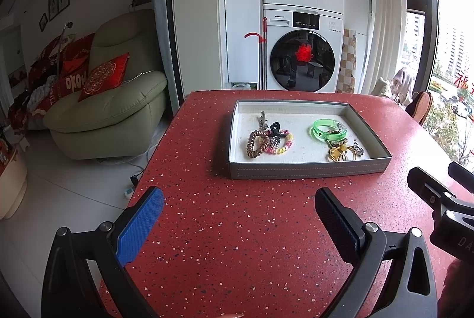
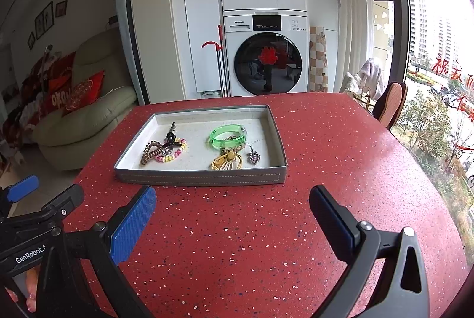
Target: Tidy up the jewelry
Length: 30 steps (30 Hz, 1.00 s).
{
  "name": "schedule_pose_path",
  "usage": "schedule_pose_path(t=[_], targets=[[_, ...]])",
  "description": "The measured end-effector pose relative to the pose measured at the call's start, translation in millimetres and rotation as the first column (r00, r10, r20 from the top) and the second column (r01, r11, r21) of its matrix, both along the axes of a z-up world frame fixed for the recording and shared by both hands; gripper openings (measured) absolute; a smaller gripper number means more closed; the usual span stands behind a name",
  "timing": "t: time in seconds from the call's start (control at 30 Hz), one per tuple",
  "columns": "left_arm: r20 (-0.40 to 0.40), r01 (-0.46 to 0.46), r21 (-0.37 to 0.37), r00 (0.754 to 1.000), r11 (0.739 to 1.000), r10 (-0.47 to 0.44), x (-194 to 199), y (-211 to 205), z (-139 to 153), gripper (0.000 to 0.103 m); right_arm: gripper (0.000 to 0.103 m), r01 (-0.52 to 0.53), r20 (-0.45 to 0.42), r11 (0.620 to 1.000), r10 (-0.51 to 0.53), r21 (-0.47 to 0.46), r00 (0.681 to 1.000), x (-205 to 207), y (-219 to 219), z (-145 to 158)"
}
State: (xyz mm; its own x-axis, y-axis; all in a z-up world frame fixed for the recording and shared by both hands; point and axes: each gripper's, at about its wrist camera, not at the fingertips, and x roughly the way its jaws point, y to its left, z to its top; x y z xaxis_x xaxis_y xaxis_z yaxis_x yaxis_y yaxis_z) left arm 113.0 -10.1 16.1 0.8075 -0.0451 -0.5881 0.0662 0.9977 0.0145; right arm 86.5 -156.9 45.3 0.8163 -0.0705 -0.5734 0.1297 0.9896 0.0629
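Observation:
A grey tray [image 1: 308,169] [image 2: 201,178] sits on the red speckled table [image 1: 237,229] [image 2: 237,229]. Its left half holds a brown spiral hair tie [image 1: 257,143] [image 2: 150,152], a pink-yellow bead bracelet [image 1: 285,144] [image 2: 174,153], a black claw clip [image 1: 275,129] and a metal clip [image 1: 262,118]. Its right half holds a green bangle [image 1: 329,130] [image 2: 228,134], yellow jewelry [image 1: 339,153] [image 2: 226,162] and a silver pendant [image 2: 254,157]. My left gripper [image 1: 239,209] is open and empty, in front of the tray. My right gripper [image 2: 232,211] is open and empty, beside it.
A green armchair with red cushions [image 1: 112,98] stands left of the table. Stacked washing machines [image 1: 302,51] stand behind it. A chair [image 2: 391,104] and window are on the right. The table's left edge drops to a white floor [image 1: 74,199].

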Motion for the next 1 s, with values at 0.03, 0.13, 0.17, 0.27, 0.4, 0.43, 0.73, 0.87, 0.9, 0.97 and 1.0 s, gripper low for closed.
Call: schedule_pose_path(t=[0.03,0.13,0.17,0.27,0.4,0.43,0.73,0.87,0.9,0.97,1.0], targets=[[0.001,-0.001,-0.001,1.0,1.0,0.001,-0.2,0.4,0.2,0.103,0.103,-0.001,-0.002,1.0,0.001,0.001,1.0,0.8,0.1,0.4],[0.0,-0.002,0.0,1.0,1.0,0.002,0.4,0.5,0.2,0.103,0.103,0.002,-0.008,1.0,-0.002,0.007,1.0,2.5,-0.8,0.2],[0.0,-0.003,0.0,1.0,1.0,0.003,0.8,0.9,0.1,0.103,0.103,0.003,-0.009,1.0,-0.003,0.009,1.0,2.8,-1.4,0.2],[-0.003,-0.007,0.0,1.0,1.0,0.007,1.4,1.9,-0.1,0.103,0.103,0.005,-0.011,1.0,-0.005,0.005,1.0,3.0,-1.1,0.4],[-0.003,-0.008,0.004,1.0,1.0,0.008,1.2,1.5,0.2,0.103,0.103,0.005,-0.014,1.0,-0.005,-0.005,1.0,3.6,0.1,1.0],[-0.003,-0.007,0.005,1.0,1.0,0.007,1.0,1.2,0.2,0.103,0.103,0.005,-0.014,1.0,-0.005,-0.008,1.0,3.4,0.4,1.1],[-0.002,-0.008,0.009,1.0,1.0,0.008,1.3,1.6,0.5,0.103,0.103,0.006,-0.015,1.0,-0.006,-0.01,1.0,3.6,1.1,1.3],[-0.002,-0.008,0.008,1.0,1.0,0.008,1.5,1.4,0.6,0.103,0.103,0.006,-0.015,1.0,-0.007,-0.01,1.0,3.6,1.0,1.3],[-0.002,-0.009,0.008,1.0,1.0,0.009,1.5,1.7,0.7,0.103,0.103,0.006,-0.015,1.0,-0.006,-0.01,1.0,3.6,1.0,1.3],[-0.002,-0.009,0.008,1.0,1.0,0.009,1.6,1.6,0.7,0.103,0.103,0.006,-0.015,1.0,-0.006,-0.011,1.0,3.6,1.1,1.3],[-0.002,-0.009,0.008,1.0,1.0,0.009,1.6,1.8,0.7,0.103,0.103,0.006,-0.015,1.0,-0.006,-0.012,1.0,3.7,1.1,1.3]])
